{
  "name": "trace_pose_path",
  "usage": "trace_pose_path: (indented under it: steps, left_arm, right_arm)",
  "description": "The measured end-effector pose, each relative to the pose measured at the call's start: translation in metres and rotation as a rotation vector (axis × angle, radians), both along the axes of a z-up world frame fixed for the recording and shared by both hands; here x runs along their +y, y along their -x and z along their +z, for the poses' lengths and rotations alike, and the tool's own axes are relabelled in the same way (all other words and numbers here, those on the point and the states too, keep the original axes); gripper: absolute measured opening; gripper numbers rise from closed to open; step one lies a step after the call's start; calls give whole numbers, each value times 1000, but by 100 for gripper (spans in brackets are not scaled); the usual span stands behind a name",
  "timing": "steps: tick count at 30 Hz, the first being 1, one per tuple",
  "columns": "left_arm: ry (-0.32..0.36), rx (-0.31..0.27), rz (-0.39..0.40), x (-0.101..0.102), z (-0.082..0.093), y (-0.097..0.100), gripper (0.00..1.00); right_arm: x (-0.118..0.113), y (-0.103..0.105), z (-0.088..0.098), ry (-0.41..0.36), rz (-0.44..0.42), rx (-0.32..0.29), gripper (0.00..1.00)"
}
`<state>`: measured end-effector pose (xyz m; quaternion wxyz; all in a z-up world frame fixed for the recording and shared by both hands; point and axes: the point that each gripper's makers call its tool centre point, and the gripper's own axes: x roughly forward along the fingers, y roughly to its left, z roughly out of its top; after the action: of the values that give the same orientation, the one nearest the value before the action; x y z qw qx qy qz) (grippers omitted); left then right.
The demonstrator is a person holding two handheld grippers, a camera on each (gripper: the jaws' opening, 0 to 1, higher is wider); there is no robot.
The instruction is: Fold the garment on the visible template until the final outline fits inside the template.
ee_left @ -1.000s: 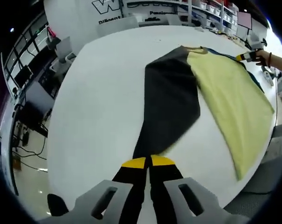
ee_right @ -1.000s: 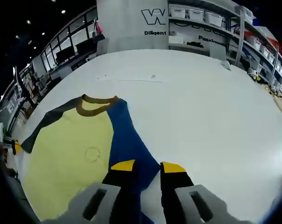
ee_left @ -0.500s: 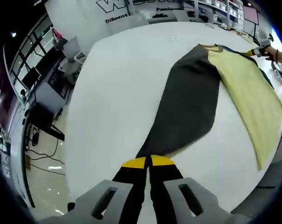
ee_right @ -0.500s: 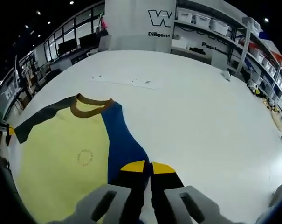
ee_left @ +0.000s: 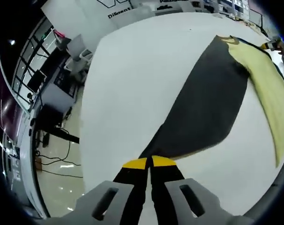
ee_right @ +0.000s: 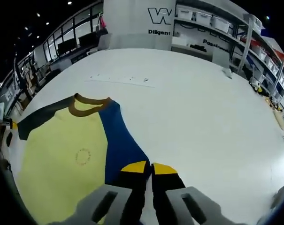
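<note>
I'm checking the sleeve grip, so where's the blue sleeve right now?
In the right gripper view the blue sleeve runs from the brown collar down to the right gripper, which is shut on its end, beside the yellow body panel.

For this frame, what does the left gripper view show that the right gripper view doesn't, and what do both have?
Left gripper view: the left tongs shut on the dark grey sleeve, seen close up, with floor and cables beside the table.

Right gripper view: the right tongs shut on the blue sleeve, the brown collar, a small round print on the chest.

Both: the shirt's yellow body spread on the white table.
</note>
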<state>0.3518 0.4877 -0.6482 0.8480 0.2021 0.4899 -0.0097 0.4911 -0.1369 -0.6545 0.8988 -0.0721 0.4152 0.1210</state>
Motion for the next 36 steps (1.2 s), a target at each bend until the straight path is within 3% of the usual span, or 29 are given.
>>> trace_pose_path:
  steps: [8,12,16,21,24,25,26,29,31,34,36]
  left_arm:
    - [-45,-14,13,18,6,-21,4]
    - [-62,-31,33,26,10,-37,4]
    - [-78,-4,25,27,10,-46,4]
    - [-68,77,27,26,3,-35,4]
    - [-83,43,32,30,12,-39,4]
    - [-129,29,27,37,18,-42,4]
    - [-170,35,23,45,23,-43,4]
    - [-128,33,2,38,27,-46,4]
    - [-93,13,15,35,31,-48,4]
    - [-104,24,17,35,28,-47,4]
    - [-113,30,14,36,27,-46,4]
  right_arm:
    - [-1,-1,0,-8,7,-13,0]
    - [-1,-3,3,-68,-10,-31,0]
    - [-3,-2,3,-100,-26,-40,0]
    - [-7,-1,0,-101,-46,-34,0]
    - [-11,-2,1,-78,-54,-39,0]
    - [-21,-5,4,-17,-48,-64,0]
    - [-23,-5,4,-5,-45,-65,0]
    - [-16,-1,7,-121,-83,-48,0]
    - [-15,2,8,-111,-67,-55,0]
    - [2,10,4,-177,-33,-24,0]
    - [11,12,7,-196,-19,-39,9]
